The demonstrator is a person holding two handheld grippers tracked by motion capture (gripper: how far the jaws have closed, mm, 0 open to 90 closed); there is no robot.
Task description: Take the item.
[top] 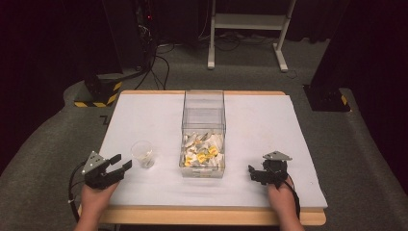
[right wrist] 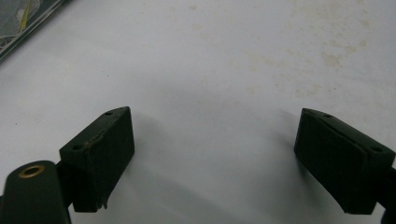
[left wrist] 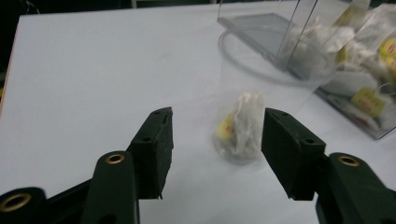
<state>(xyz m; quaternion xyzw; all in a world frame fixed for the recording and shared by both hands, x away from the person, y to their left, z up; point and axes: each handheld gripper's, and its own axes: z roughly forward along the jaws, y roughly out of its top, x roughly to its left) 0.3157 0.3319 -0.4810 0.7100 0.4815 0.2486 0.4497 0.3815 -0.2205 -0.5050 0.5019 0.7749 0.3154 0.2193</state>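
Observation:
A clear plastic cup [top: 143, 154] stands on the white table [top: 144, 115] left of centre, with one tea bag [left wrist: 243, 123] at its bottom. My left gripper [top: 121, 162] sits just left of the cup, open; in the left gripper view the cup [left wrist: 254, 88] stands just beyond my open left gripper [left wrist: 217, 114], untouched by either pad. A clear rectangular box [top: 203, 103] in the middle holds several tea bags [top: 203, 151] with yellow tags at its near end. My right gripper [top: 251, 172] rests open right of the box, with bare table under it in the right gripper view [right wrist: 215, 114].
The box's corner and its tea bags [left wrist: 369, 70] lie right of the cup in the left gripper view. Beyond the table's far edge are a white desk frame [top: 250, 21], floor cables and a yellow-and-black striped base [top: 96, 96]. The wooden front edge [top: 202, 216] runs near the hands.

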